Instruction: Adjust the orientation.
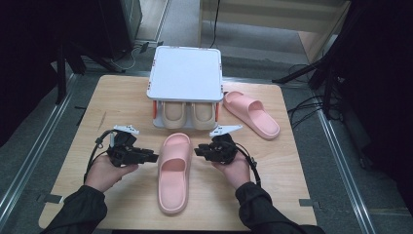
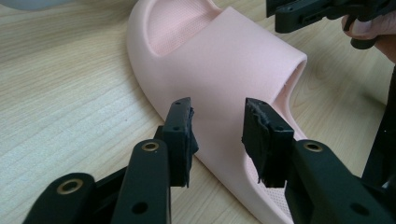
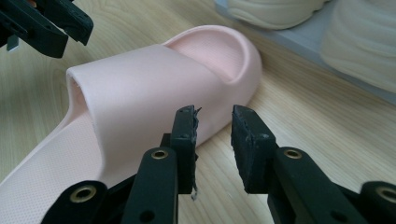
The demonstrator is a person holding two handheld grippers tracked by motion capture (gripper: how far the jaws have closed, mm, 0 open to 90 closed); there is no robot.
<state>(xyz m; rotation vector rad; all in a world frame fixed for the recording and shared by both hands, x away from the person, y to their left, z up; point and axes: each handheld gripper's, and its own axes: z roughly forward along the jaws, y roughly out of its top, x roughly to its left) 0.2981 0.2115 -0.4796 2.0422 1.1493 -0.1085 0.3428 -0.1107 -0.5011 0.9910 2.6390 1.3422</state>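
Dark room, grey floor, cables trailing off at the right. Pale wood surface (image 1: 122, 97) carries everything.

Largest item: white-topped rack (image 1: 185, 73) at the far middle, a cream pair (image 1: 187, 116) tucked underneath it. Second pink slide (image 1: 251, 114) lies angled just right of the rack, well apart from the grippers.

Slide (image 1: 174, 170) in hand's reach lies flat at the near middle, toe toward the rack, sole down, nothing on it.

Left gripper (image 1: 152, 158) sits just beside its left edge, jaws parted, nothing between the pads; in the left gripper view they stand off the strap without touching. Right gripper (image 1: 199, 151) mirrors it on the other side, jaws likewise apart and empty.

Handling, as a judgement: moulded foam, so light, soft, springy; it will dent under the pads rather than crack. Matte skin should give fair friction. The broad strap (image 2: 224, 65) is thick and rounded, a poor bite. Better hold: the sole rim on each side beneath the strap, one gripper per side, lifting level so it does not flop or twist.
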